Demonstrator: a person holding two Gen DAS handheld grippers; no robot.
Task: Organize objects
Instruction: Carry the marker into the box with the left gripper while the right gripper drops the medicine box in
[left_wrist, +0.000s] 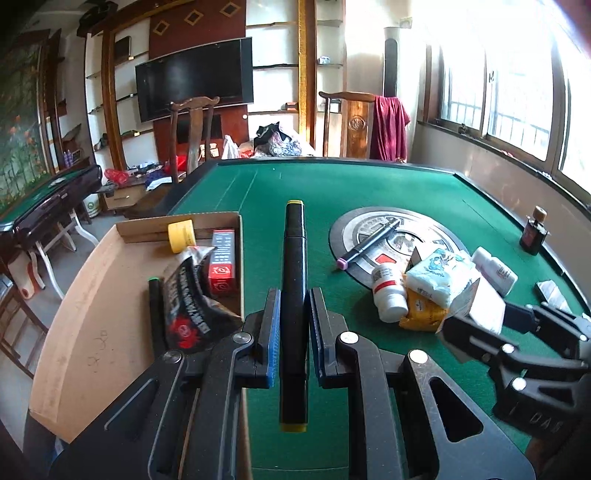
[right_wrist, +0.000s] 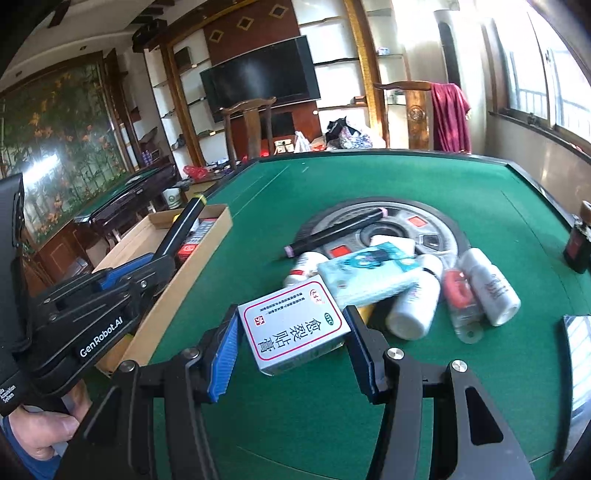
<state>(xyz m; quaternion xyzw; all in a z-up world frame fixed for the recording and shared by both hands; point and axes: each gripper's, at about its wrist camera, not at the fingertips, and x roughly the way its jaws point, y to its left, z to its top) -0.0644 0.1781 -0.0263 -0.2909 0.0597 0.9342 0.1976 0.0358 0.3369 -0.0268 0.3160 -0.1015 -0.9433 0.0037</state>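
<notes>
The left gripper (left_wrist: 291, 325) is clamped on a black marker (left_wrist: 293, 295) with yellow ends, its long axis running straight ahead along the fingers. The cardboard box (left_wrist: 110, 295) lies just to its left, so this hand is the nearer one for dropping it in. The right gripper (right_wrist: 291, 354) grips a white medicine carton (right_wrist: 293, 328) at a tilt above the green table (right_wrist: 369, 184), with the box further to its left.
</notes>
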